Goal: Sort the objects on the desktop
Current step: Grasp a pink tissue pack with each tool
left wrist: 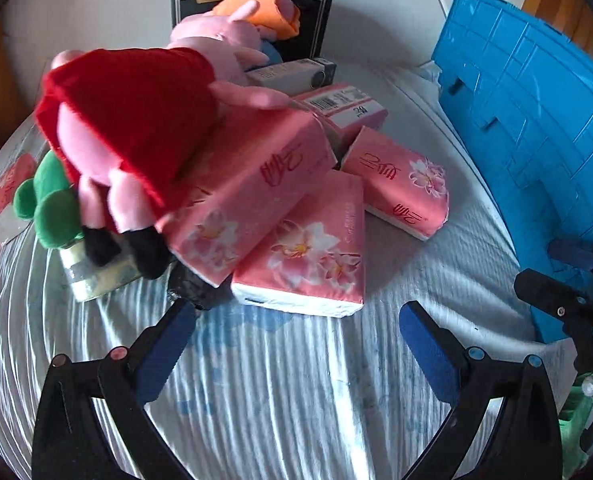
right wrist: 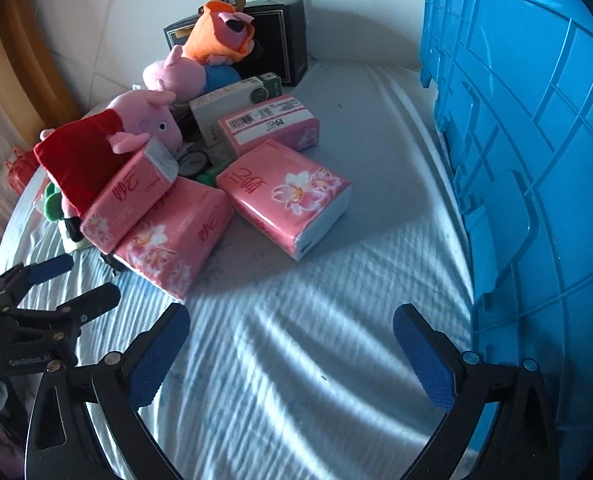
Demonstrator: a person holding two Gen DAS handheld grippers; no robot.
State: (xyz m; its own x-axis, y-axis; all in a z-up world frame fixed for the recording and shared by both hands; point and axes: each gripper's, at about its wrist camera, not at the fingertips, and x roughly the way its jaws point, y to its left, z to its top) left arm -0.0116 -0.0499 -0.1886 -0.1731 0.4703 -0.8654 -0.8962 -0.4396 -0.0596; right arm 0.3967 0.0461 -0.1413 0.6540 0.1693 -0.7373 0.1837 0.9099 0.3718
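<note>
One clock [right wrist: 193, 159], right view only.

Pink tissue packs [right wrist: 284, 196] lying heaped mid-table, red-dressed pig plush [right wrist: 108, 148] leaning on them, blue crate [right wrist: 536, 160] standing right.

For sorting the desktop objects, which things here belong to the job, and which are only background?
Belong to the job:
- pink tissue packs
- pig plush in red dress
- pig plush in orange
- white and green carton
- blue crate, probably the container
- left gripper and right gripper, both open and empty

Only background:
- striped cloth
- black box
</note>
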